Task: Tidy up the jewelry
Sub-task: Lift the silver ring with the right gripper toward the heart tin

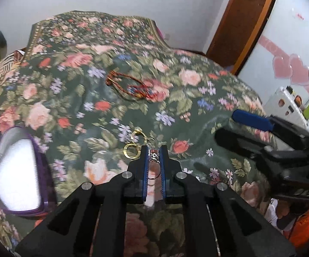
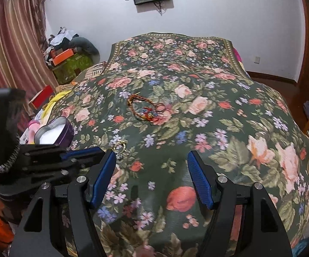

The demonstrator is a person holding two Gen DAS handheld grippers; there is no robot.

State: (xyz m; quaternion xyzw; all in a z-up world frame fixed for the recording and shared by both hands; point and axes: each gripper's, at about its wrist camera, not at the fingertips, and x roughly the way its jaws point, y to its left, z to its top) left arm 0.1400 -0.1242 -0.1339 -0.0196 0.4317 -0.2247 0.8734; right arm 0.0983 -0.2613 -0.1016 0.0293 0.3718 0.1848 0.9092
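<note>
My left gripper (image 1: 154, 150) is shut on a silver ring (image 1: 153, 156) with a jewelled top, held just above the floral bedspread. Two gold rings (image 1: 134, 144) lie on the cloth just left of its fingertips; they also show in the right wrist view (image 2: 120, 145). A heart-shaped purple box (image 1: 17, 171) with white padding lies open to the left; it shows in the right wrist view (image 2: 54, 131) too. Red and brown bracelets (image 1: 131, 87) lie farther back, also seen in the right wrist view (image 2: 147, 109). My right gripper (image 2: 150, 167) is open and empty over the cloth.
The floral bedspread (image 2: 218, 98) covers the whole bed. The right gripper's body (image 1: 272, 141) is at the right of the left wrist view. A wooden door (image 1: 246, 21) stands at the back right. Clutter and boxes (image 2: 66, 57) sit by the curtain at the left.
</note>
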